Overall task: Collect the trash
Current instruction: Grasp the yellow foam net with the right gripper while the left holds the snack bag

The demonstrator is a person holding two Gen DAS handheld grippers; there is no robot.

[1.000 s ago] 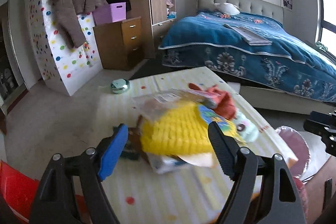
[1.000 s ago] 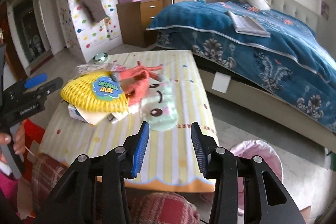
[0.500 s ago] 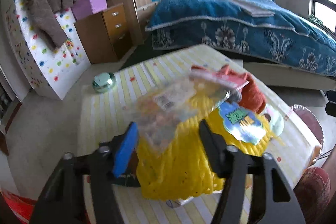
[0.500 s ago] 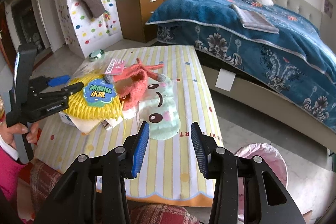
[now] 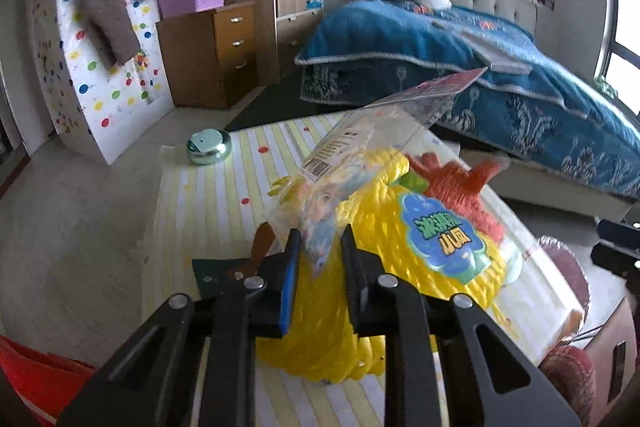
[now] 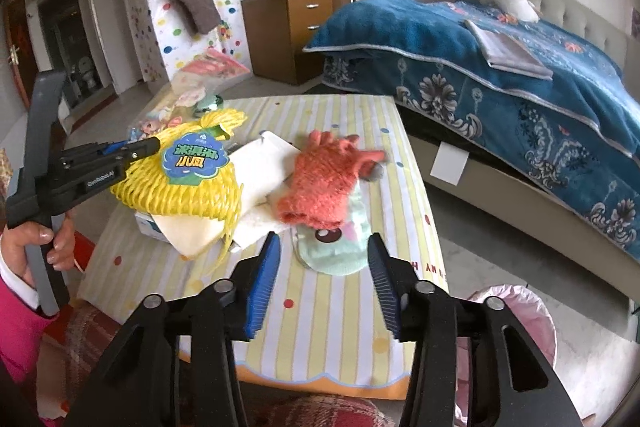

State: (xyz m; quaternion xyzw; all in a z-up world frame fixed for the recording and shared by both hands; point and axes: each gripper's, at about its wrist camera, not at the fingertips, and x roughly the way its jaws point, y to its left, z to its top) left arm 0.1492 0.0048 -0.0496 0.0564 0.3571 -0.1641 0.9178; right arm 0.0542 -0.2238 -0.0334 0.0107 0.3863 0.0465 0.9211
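Two handheld grippers of matte black plastic, built from angled struts joined by round silver screws. Left gripper: one blue ribbed pad on the inner face of a finger, the other pad dark. From the right wrist view, small white lettering along its black side and a long grey handle. Right gripper: blue ribbed pads on both fingers. Hand on the grey handle, with a white cuff under a bright pink sleeve.

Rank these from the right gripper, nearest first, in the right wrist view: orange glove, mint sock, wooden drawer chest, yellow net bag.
1. mint sock, between the right gripper fingers.
2. orange glove, just beyond.
3. yellow net bag, left on the table.
4. wooden drawer chest, far by the wall.
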